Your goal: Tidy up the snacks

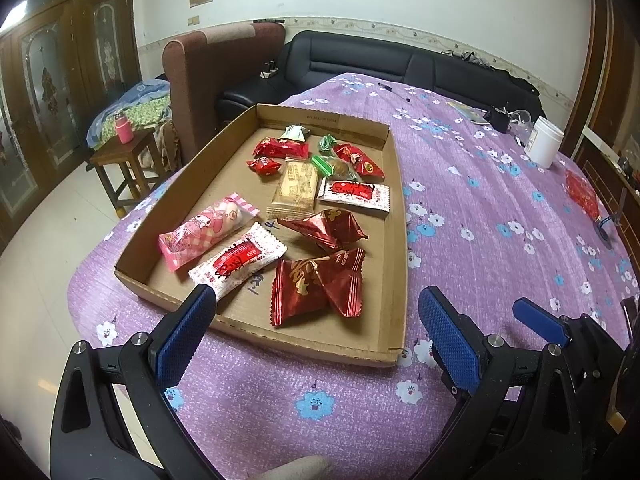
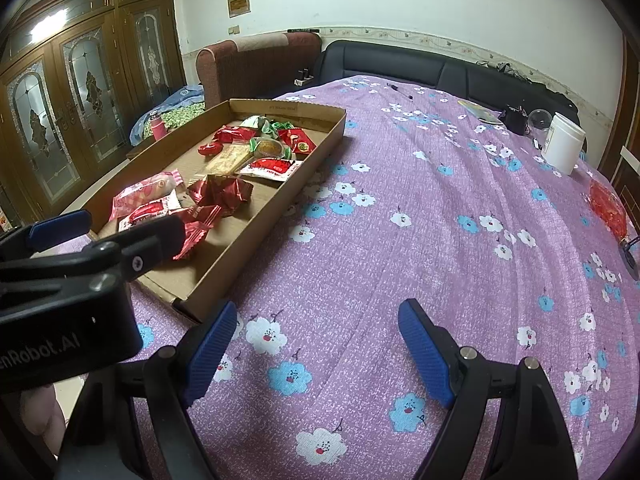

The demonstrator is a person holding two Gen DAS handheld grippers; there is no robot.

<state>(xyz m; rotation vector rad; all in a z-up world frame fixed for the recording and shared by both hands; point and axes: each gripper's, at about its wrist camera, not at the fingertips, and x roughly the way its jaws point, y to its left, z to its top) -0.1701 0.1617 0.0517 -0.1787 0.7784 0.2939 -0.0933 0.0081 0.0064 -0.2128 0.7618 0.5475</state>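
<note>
Purple floral tablecloth (image 2: 400,208) under cardboard tray (image 1: 394,240) holding snacks (image 1: 320,284). Left gripper (image 1: 316,312) and right gripper (image 2: 316,332) gaping, empty, beside tray's near edge. Risk: crushing crinkly wrappers.

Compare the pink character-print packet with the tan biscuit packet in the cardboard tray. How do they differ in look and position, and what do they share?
The pink character-print packet is pink checked with a cartoon figure; the tan biscuit packet is plain tan with faint print. The pink packet lies by the cardboard tray's left wall, the tan one mid-tray among red wrappers. The pink packet looks puffed and rounded, the tan one flat and blocky. Both lie flat, sealed, untouched by either gripper.
</note>
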